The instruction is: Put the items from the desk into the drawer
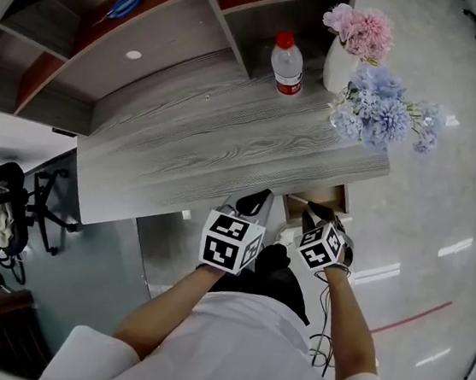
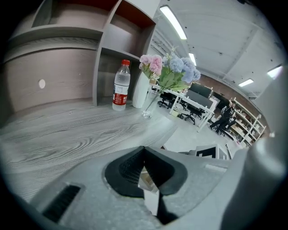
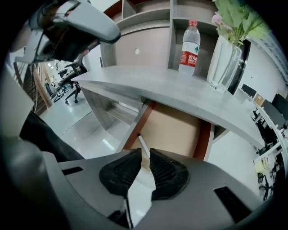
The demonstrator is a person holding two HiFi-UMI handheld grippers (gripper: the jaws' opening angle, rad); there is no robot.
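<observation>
Right gripper (image 3: 143, 153), jaws narrowly apart and empty, faces the open drawer (image 3: 173, 130) mid-frame, left gripper (image 2: 144, 152) closed empty; the bottle (image 3: 189, 42), upper right on the desk (image 3: 180, 92), likely needs grasping.

The desk (image 1: 227, 140) was grey, with wavy wood lines all over it. On the desk, the bottle (image 1: 287, 64) was see-through with a red cap and a red label. Next to it, the vase (image 1: 337, 66) was white, with pink flowers (image 1: 361, 28) and pale blue flowers (image 1: 383, 117). Under the desk, the drawer (image 3: 173, 130) was light brown inside with red-brown sides. In front of the desk, the left gripper (image 2: 144, 150) and the right gripper (image 3: 143, 152) were grey with black pads (image 3: 166, 173).
</observation>
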